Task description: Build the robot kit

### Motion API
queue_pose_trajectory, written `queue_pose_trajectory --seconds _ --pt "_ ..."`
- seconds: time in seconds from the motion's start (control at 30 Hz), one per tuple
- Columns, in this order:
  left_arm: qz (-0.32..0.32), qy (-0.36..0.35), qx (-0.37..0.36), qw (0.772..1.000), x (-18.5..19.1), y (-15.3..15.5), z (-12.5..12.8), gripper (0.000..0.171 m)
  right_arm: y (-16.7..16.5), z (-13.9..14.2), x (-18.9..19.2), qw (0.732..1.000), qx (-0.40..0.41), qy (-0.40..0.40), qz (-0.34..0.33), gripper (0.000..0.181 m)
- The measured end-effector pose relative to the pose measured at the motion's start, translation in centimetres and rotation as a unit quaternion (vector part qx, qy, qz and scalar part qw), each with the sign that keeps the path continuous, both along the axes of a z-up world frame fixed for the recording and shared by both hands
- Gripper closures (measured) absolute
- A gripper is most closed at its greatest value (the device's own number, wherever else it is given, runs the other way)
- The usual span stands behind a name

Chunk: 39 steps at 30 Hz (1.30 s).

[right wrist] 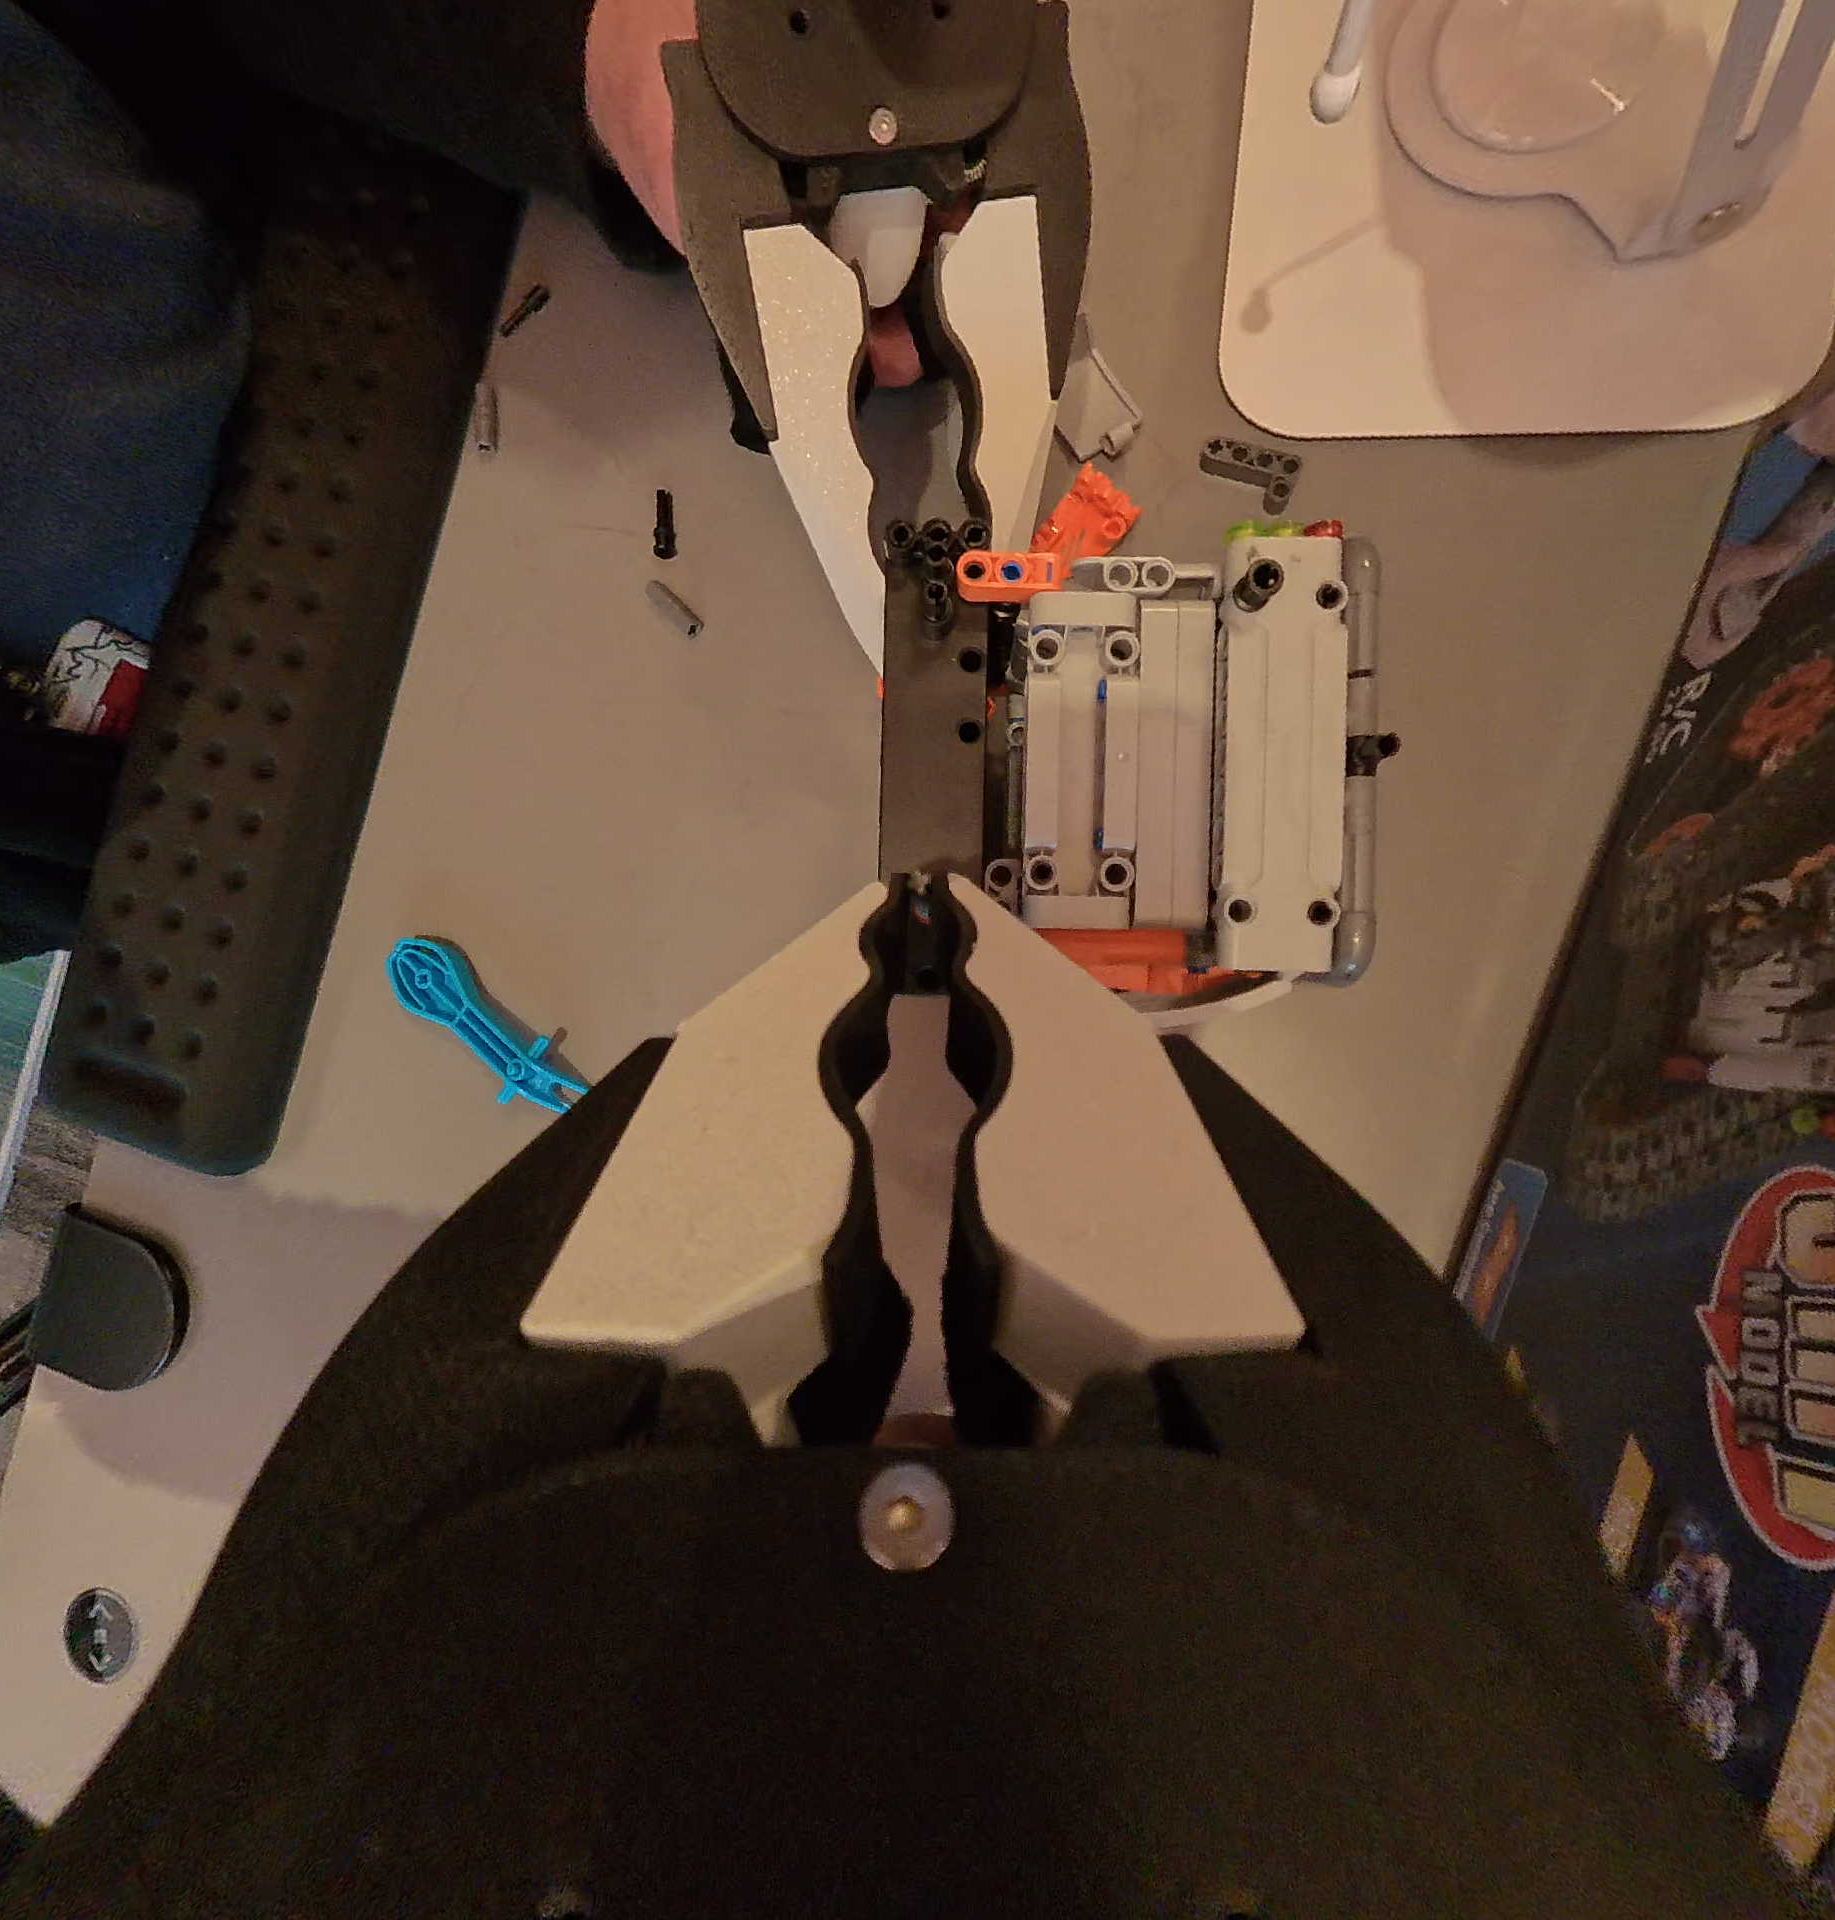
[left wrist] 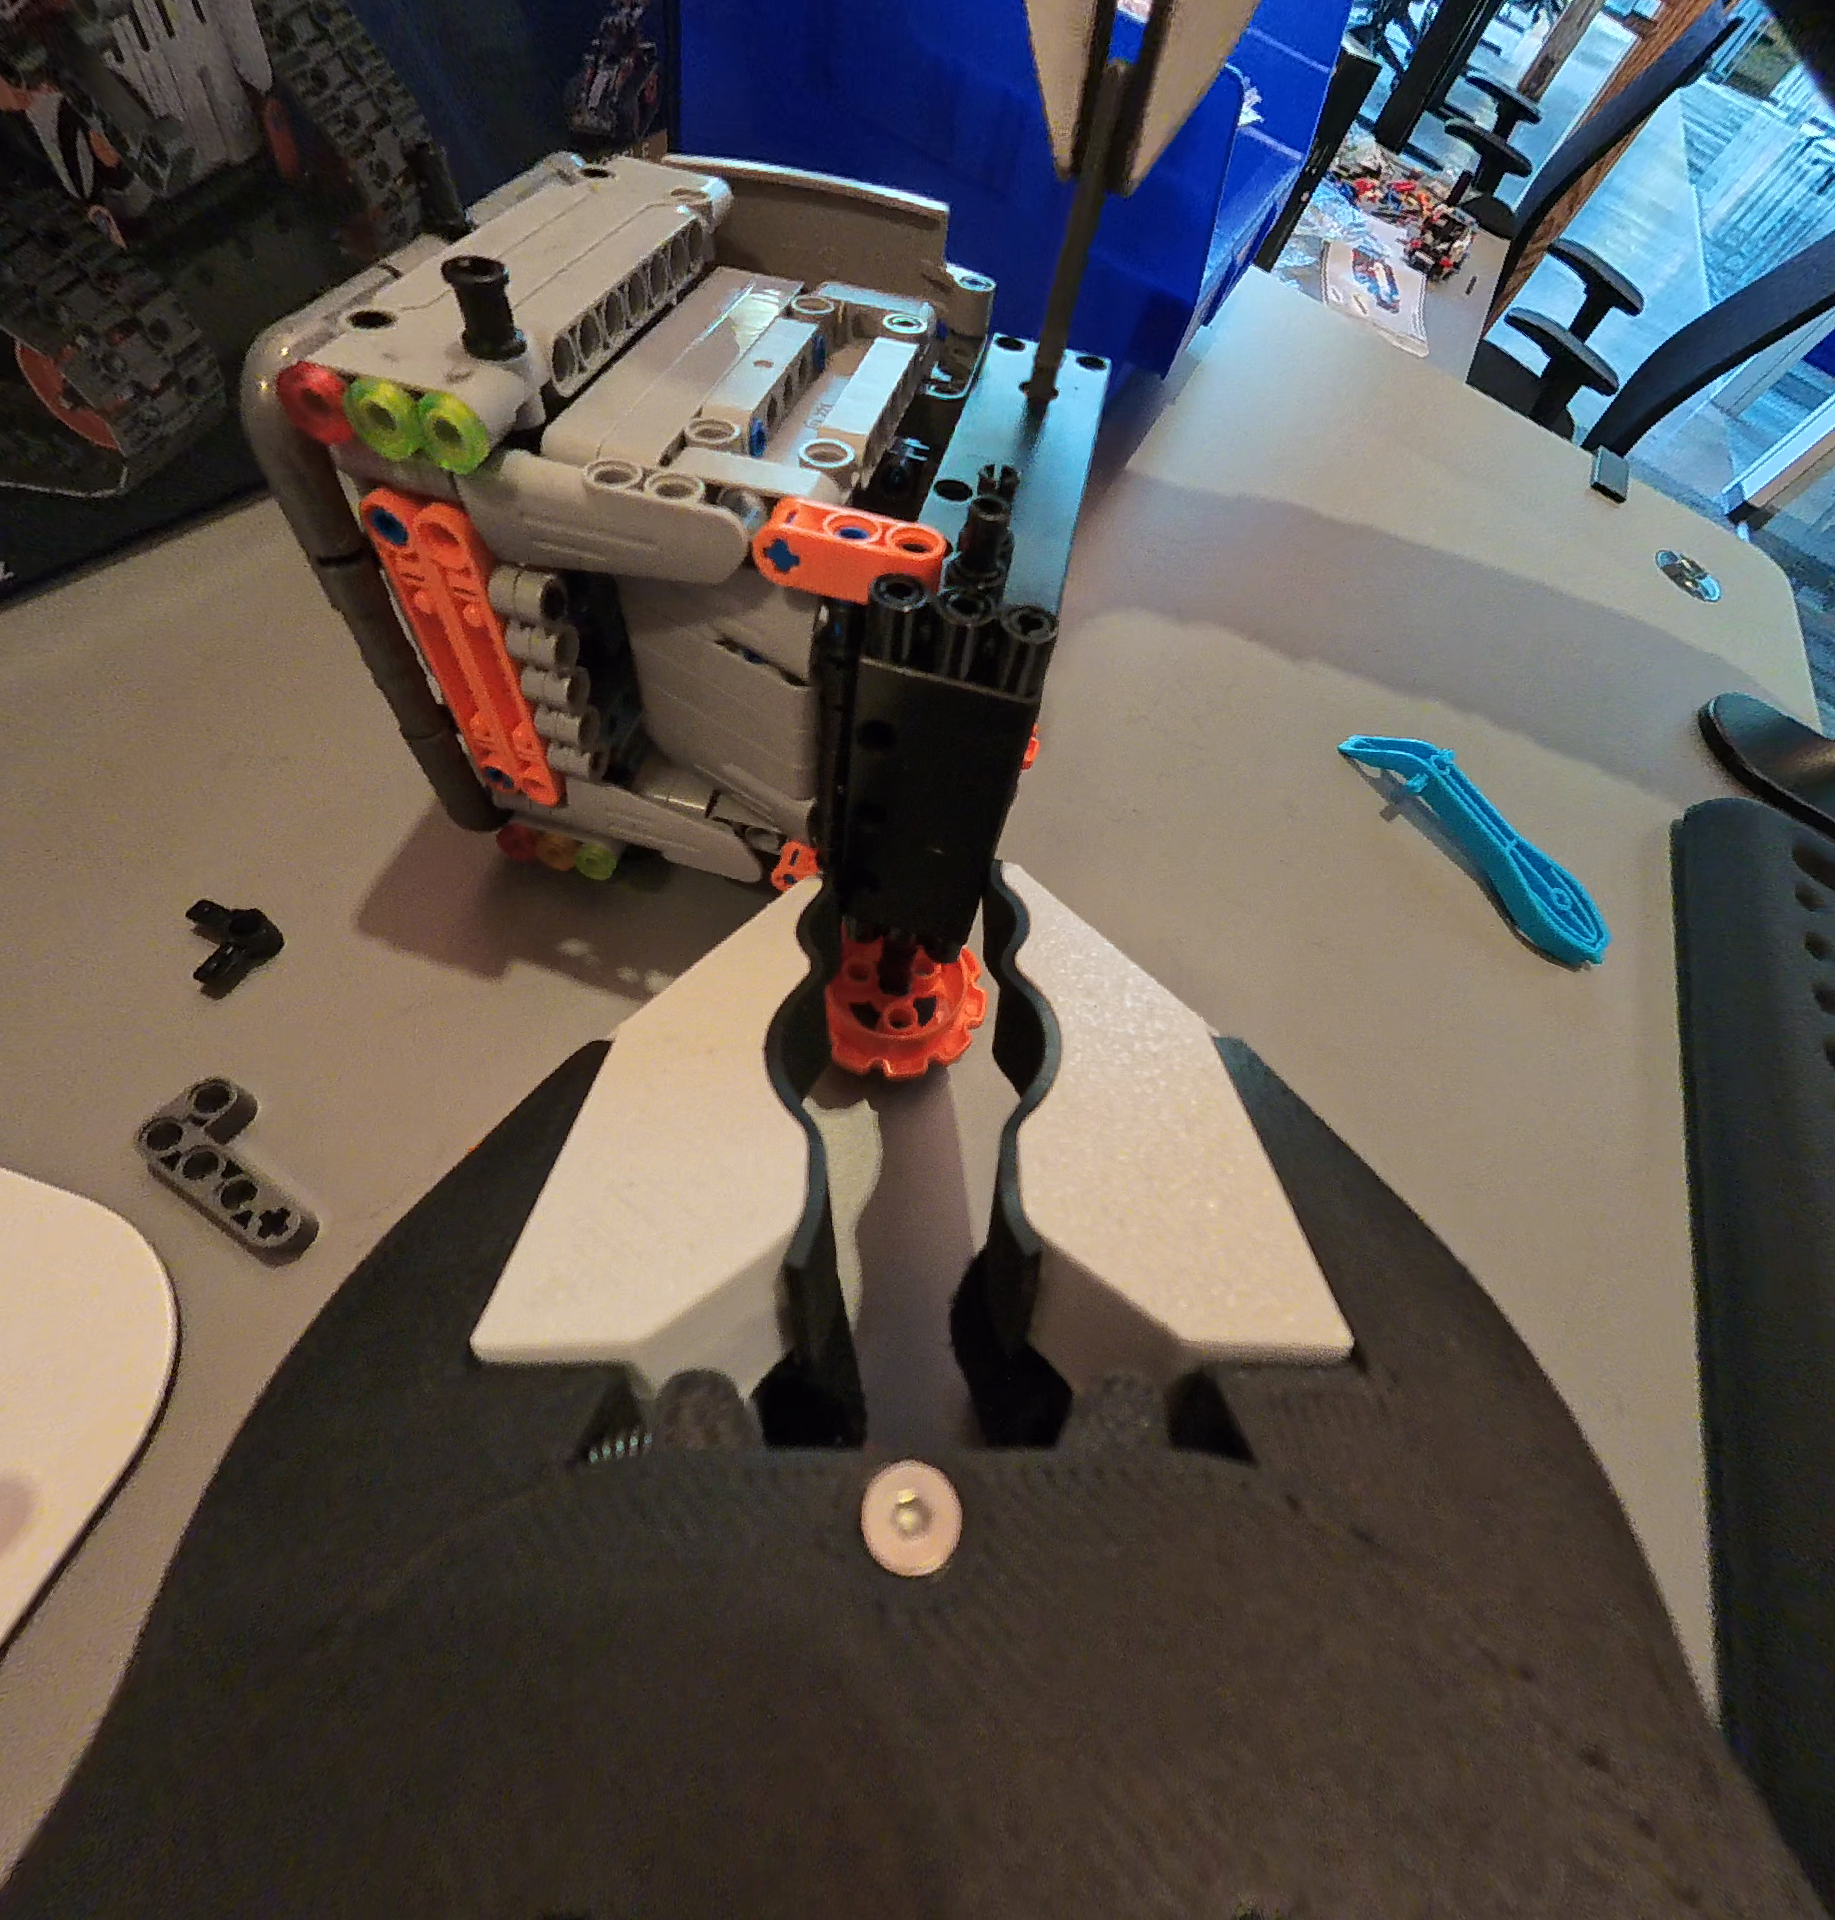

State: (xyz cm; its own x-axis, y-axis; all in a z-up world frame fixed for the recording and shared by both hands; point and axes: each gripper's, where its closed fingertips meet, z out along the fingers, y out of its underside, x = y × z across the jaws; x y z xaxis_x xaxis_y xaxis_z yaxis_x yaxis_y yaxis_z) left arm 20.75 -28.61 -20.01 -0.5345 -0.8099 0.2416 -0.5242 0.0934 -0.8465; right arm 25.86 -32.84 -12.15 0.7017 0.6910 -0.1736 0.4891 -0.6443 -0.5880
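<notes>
- My left gripper (left wrist: pixel 900 914) has its jaws drawn in on the lower end of the black studded beam column (left wrist: pixel 934 758) of the grey, black and orange brick-built model (left wrist: pixel 622 540); an orange toothed wheel (left wrist: pixel 902 1013) sits between the fingers just below that column.
- My right gripper (right wrist: pixel 918 904) is nearly closed on the opposite end of the same black part, pinching a narrow black piece at its tips. In the left wrist view it shows at the top, where a thin grey rod (left wrist: pixel 1074 239) runs down from between its fingers to the model's black edge.
- The model stands on the grey tabletop (left wrist: pixel 1308 644), between my two grippers, with its grey panels and a short black pin (left wrist: pixel 482 301) facing up.
- I judge the model light and stiff overall, but fragile at its joints: press-fit pieces could pop apart if twisted. The black beam column looks like the firmest place to hold; the smooth grey panels would likely slip.
- Loose about it lie a grey L-shaped beam (left wrist: pixel 227 1169), a small black angled connector (left wrist: pixel 232 940) and a blue plastic separator tool (left wrist: pixel 1484 842).
- A white board (right wrist: pixel 1515 260) and a printed toy box (right wrist: pixel 1723 935) lie beside the model; a black perforated chair part (right wrist: pixel 258 675) is on the other side.
</notes>
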Motion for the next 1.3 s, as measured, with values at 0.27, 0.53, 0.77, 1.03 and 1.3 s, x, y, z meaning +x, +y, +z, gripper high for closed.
queue_pose_trajectory --seconds 0.27,0.53,0.77,1.03,1.3 --pt "-0.020 0.002 0.009 1.000 -0.05 0.17 -0.02 0.146 0.00 -0.05 -0.21 0.999 0.007 0.004 0.034 0.180" --pt "-0.024 -0.003 0.013 1.000 0.05 0.19 0.06 0.146 0.11 -0.13 -0.15 0.999 0.013 0.001 0.029 0.180" --pt "-0.025 -0.004 0.012 1.000 0.09 0.19 0.06 0.146 -0.19 -0.12 0.10 0.999 0.027 0.021 0.012 0.180" --pt "-0.027 -0.004 0.014 1.000 0.03 0.23 -0.03 0.146 -0.29 -0.13 -0.05 0.999 0.034 0.010 0.016 0.180" --pt "-0.027 -0.005 0.017 0.999 0.03 0.21 -0.03 0.146 -0.02 -0.19 -0.17 0.999 0.034 0.002 0.019 0.181"
